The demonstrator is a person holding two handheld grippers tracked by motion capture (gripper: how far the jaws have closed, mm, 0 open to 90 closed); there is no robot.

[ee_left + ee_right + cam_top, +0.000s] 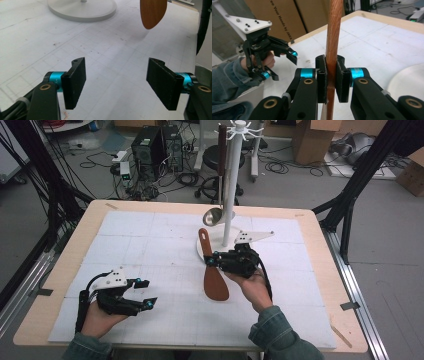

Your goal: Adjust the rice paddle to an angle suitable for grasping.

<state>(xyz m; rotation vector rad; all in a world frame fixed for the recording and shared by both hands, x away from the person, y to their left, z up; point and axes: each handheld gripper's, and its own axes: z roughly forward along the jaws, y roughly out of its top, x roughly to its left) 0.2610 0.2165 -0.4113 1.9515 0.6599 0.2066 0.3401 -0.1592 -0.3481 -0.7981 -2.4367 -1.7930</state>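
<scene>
My right gripper (pixel 214 260) is clamped on the handle of a wooden spatula (pixel 212 272); in the right gripper view both black pads press flat against the reddish shaft (pixel 333 37), which runs up out of the top of that picture and down behind the gripper body, so I cannot see either end there. From the high view the spatula lies across the middle of the worktop (pixel 65 270), blade toward the near edge and handle tip toward the far edge; the blade seems lifted off the surface, though I cannot tell how far. In the left gripper view the rounded blade tip (pixel 152 13) is cut off by the top edge, with a faint shadow on the sheet below.

My left gripper (pixel 142 294) sits near the near-left corner of the worktop, jaws apart with nothing between them; the pads (pixel 75 82) frame bare gridded sheet. It also shows in the right gripper view (pixel 282 63), partly masked by the hand that holds it.

Beyond the spatula stands a white utensil stand (pixel 230 195) toward the far edge, its round base (pixel 201 251) partly hidden behind my right gripper. A metal ladle (pixel 216 212) hangs from it, bowl low, its hook hard to make out.
</scene>
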